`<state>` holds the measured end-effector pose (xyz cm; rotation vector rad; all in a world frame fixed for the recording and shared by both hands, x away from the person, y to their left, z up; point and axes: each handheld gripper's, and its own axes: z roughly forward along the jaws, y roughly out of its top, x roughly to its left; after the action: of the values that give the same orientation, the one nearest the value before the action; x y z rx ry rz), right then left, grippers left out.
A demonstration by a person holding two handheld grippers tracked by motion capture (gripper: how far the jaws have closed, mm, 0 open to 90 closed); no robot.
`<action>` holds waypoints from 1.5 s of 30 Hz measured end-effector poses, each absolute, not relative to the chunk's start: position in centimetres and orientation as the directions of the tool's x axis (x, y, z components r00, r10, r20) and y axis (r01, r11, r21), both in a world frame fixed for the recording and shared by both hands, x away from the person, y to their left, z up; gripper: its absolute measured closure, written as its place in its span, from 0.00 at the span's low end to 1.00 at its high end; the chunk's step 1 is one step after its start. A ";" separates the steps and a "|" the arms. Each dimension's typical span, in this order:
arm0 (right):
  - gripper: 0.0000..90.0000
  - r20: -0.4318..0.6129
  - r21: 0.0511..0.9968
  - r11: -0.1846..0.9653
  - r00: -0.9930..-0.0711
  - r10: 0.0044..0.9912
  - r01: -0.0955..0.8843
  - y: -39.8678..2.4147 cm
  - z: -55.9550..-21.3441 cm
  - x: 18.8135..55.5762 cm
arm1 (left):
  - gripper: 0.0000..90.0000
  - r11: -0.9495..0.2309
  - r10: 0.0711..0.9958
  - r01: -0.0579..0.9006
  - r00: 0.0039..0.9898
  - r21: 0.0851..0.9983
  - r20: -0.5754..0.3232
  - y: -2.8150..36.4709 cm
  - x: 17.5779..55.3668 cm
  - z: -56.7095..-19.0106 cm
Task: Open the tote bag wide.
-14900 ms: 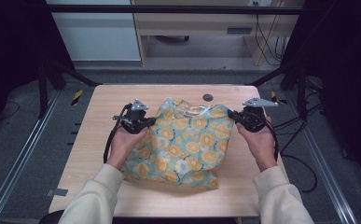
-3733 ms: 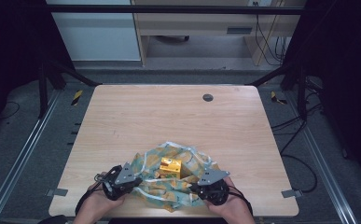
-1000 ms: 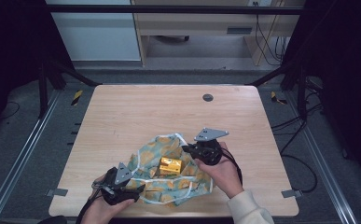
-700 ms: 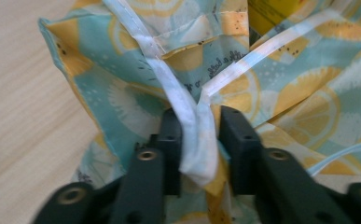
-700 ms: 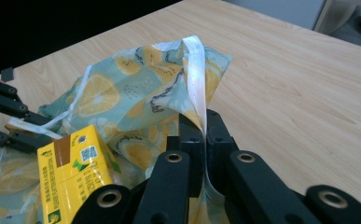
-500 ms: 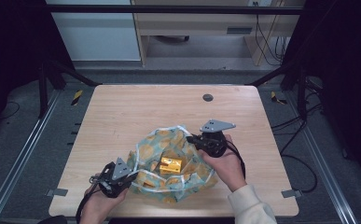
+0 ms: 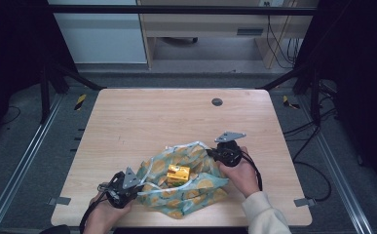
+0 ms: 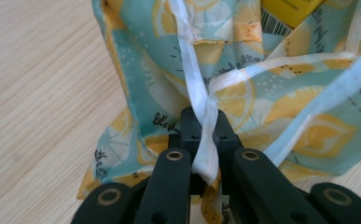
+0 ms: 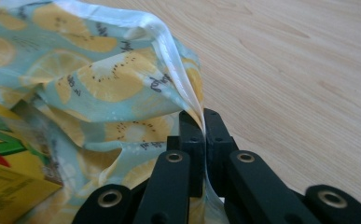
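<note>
- Your left gripper (image 7: 122, 185) sits near the front edge of the surface (image 7: 152, 122), toward its left corner, with your hand behind it at the very edge.
- Its jaws are closed on the white strap (image 8: 201, 126) of the lemon-print bag (image 7: 186, 187); in the left gripper view the strap runs down between the two black jaws and comes out bunched below their tips.
- A second white strap crosses the first one just above the jaws in that view, and the teal and yellow cloth lies crumpled on the wood right behind them.
- Your right gripper (image 7: 220, 153) is farther in from the front edge, right of the middle, with your right hand (image 7: 239, 175) resting on the surface behind it and the grey three-cornered plate on top.
- Its jaws are pinched together on the bag's white-trimmed rim (image 9: 178, 84); in the right gripper view the hem folds down into the gap between the jaws and the cloth rises from there to the left.
- The bag lies between the two grippers, close to the front edge and slightly right of the middle, its mouth pulled open upward.
- A yellow box (image 7: 178, 173) sits inside the open mouth, and its corner appears at the lower left of the right gripper view.
- A small dark round disc (image 7: 217, 102) lies near the far edge of the surface, well apart from the bag.
</note>
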<state>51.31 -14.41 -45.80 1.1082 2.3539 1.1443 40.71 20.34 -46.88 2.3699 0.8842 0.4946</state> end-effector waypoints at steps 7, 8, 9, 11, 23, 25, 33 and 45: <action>0.99 0.051 0.761 0.388 -0.644 0.764 0.520 -14.6 -46.7 51.8 | 0.99 -0.630 0.684 0.483 0.716 0.608 0.139 20.5 40.6 -46.9; 0.99 0.046 0.760 0.390 -0.641 0.766 0.520 -14.6 -46.8 51.9 | 1.00 -0.629 0.684 0.483 0.716 0.609 0.139 20.5 40.6 -46.9; 0.99 0.040 0.760 0.390 -0.637 0.770 0.519 -14.6 -46.8 51.9 | 1.00 -0.630 0.683 0.483 0.717 0.609 0.138 20.5 40.5 -46.9; 0.99 0.034 0.760 0.385 -0.625 0.780 0.523 -14.7 -46.9 52.1 | 1.00 -0.635 0.679 0.482 0.720 0.604 0.140 20.6 40.4 -46.9; 0.99 -0.005 0.775 0.373 -0.585 0.811 0.510 -14.3 -47.6 53.1 | 1.00 -0.652 0.669 0.476 0.728 0.590 0.152 20.7 40.2 -46.8; 0.99 -0.014 0.780 0.372 -0.581 0.814 0.502 -14.1 -47.5 53.2 | 1.00 -0.658 0.665 0.476 0.731 0.584 0.153 20.7 40.1 -46.9; 0.99 -0.029 0.757 0.395 -0.577 0.816 0.520 -13.8 -47.7 53.6 | 1.00 -0.671 0.655 0.477 0.740 0.568 0.154 20.6 40.1 -47.1; 0.77 -0.020 0.732 0.404 -0.574 0.818 0.549 -13.8 -47.6 53.4 | 0.98 -0.669 0.640 0.459 0.756 0.585 0.138 20.4 39.7 -47.2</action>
<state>53.42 -13.81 -47.58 1.1768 2.2886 0.9821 39.72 20.36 -47.19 2.4218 0.8255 0.4532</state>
